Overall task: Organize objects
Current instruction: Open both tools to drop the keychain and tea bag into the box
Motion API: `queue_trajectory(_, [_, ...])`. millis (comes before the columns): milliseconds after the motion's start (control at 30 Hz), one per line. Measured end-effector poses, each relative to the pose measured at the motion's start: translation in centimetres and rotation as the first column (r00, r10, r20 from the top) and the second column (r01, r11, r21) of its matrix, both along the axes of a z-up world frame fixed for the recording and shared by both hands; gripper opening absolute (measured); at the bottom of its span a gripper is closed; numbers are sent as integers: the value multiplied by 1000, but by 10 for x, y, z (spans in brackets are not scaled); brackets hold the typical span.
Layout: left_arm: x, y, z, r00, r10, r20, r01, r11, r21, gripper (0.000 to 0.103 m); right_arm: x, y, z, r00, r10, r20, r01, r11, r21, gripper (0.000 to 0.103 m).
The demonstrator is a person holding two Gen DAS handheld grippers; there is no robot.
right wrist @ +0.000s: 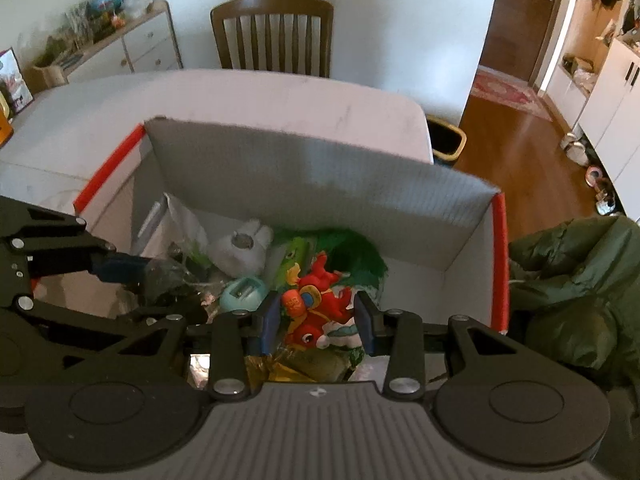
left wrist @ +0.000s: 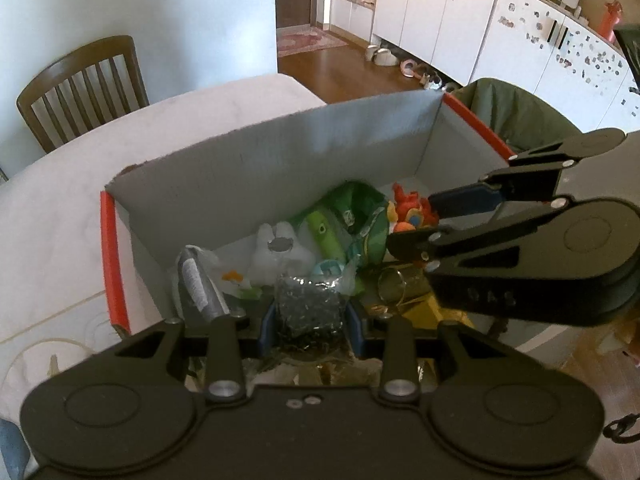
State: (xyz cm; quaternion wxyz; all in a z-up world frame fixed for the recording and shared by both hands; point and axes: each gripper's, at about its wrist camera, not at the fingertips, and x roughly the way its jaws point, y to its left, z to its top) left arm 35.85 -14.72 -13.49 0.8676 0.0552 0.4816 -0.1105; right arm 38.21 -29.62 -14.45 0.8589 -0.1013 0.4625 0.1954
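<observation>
A grey cardboard box (left wrist: 248, 160) with red edges stands on the white table (left wrist: 60, 208) and holds several toys and packets. My left gripper (left wrist: 311, 320) is shut on a clear bag of small dark pieces (left wrist: 310, 304) just above the box's near end; in the right wrist view this gripper (right wrist: 168, 286) comes in from the left. My right gripper (right wrist: 318, 320) is shut on a red plush toy (right wrist: 316, 300), with one blue pad against each side. The left wrist view shows the right gripper (left wrist: 414, 222) over the box's right half with the toy (left wrist: 408, 206).
Inside the box lie a white plush (left wrist: 280, 248), a green packet (left wrist: 356, 204), a grey tube (left wrist: 196, 280) and a teal round item (right wrist: 244, 294). A wooden chair (right wrist: 272, 36) stands behind the table. A green jacket (right wrist: 572, 292) lies right of the box, a bin (right wrist: 446, 140) beyond.
</observation>
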Motion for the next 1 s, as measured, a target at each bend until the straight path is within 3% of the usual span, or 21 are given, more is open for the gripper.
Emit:
queue_trajectory(300, [7, -6, -7, 1000, -7, -24, 7, 1000, 2, 35, 5, -7, -14, 998, -24, -56, 25, 1000, 7, 39])
queue_trajectory(600, [4, -10, -7, 1000, -1, -14, 1, 1000, 19, 39, 2, -20, -4, 997, -38, -68, 42, 997, 63, 41])
queue_trajectory(700, [1, -11, -4, 1000, 4, -4, -4, 1000, 19, 48, -2, -25, -2, 996, -41, -77, 47, 995, 91, 44])
queue_trajectory(767, [-3, -11, -1, 1000, 5, 10, -5, 1000, 15, 59, -5, -27, 2, 996, -44, -76, 53, 993, 110, 46])
queue_trajectory(1000, [-19, -7, 17, 999, 10, 52, -10, 1000, -9, 63, -22, -34, 26, 997, -68, -35, 73, 983, 171, 49])
